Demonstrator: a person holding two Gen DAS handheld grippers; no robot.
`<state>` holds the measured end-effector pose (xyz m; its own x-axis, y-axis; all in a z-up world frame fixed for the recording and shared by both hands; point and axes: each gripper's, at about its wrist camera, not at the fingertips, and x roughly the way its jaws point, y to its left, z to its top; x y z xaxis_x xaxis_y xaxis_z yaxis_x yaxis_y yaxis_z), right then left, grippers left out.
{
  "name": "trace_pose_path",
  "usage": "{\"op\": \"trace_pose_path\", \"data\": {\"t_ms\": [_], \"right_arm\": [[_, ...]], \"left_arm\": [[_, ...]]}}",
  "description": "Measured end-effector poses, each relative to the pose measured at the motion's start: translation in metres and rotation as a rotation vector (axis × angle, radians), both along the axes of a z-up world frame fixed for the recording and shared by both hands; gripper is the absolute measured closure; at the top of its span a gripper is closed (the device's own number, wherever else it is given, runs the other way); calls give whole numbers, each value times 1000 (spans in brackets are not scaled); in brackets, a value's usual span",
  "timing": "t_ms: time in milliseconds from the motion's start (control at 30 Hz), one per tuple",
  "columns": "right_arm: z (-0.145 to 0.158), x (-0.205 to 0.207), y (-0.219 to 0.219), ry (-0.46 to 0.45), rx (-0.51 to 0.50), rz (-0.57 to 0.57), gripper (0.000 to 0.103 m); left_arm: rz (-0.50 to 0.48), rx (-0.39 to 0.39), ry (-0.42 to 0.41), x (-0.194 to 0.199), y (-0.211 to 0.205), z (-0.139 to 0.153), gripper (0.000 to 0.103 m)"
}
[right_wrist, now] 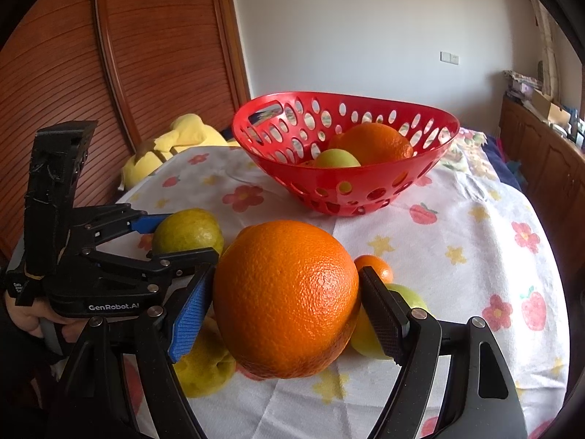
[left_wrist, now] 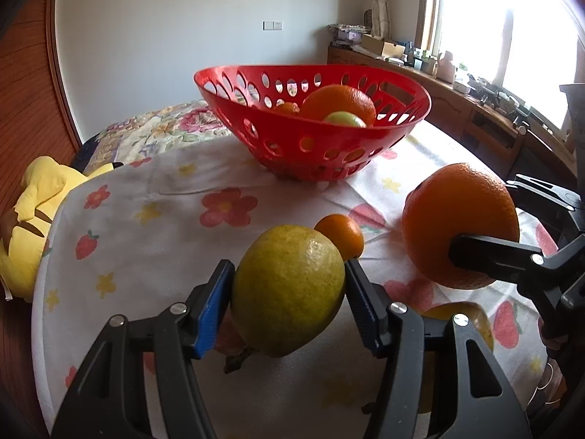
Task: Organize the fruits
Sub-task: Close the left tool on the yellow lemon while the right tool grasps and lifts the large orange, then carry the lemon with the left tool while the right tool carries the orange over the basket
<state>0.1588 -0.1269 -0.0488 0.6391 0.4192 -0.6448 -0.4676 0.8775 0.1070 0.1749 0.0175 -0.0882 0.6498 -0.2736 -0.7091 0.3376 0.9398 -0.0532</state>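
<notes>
My left gripper (left_wrist: 289,263) is shut on a yellow-green citrus fruit (left_wrist: 289,289), its blue pads pressing both sides. To its right, my right gripper (right_wrist: 287,270) is shut on a large orange (right_wrist: 285,296), seen in the left wrist view as the large orange (left_wrist: 457,212). Beyond both stands a red perforated basket (left_wrist: 329,161) holding an orange (left_wrist: 340,102), a green apple (left_wrist: 345,119) and a small tangerine (left_wrist: 287,108). A loose tangerine (left_wrist: 342,236) lies on the cloth between the grippers. Under the held orange lie a yellow fruit (right_wrist: 204,369) and a green apple (right_wrist: 365,329).
The round table wears a white cloth (left_wrist: 164,219) printed with flowers and strawberries. A yellow plush toy (left_wrist: 33,219) sits off its left edge by a wooden louvred door (right_wrist: 128,73). A cluttered sideboard (left_wrist: 475,109) runs under the bright window at right.
</notes>
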Motion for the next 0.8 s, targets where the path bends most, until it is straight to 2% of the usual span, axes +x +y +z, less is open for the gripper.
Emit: {"op": "trace_pose_path", "data": {"t_ms": [267, 800], "right_arm": [[15, -2, -7, -23, 2, -4, 22], [67, 3, -15, -111, -12, 12, 22]], "left_arm": [[9, -27, -58, -6, 3, 26, 43], [18, -69, -182, -4, 6, 77, 43]]}}
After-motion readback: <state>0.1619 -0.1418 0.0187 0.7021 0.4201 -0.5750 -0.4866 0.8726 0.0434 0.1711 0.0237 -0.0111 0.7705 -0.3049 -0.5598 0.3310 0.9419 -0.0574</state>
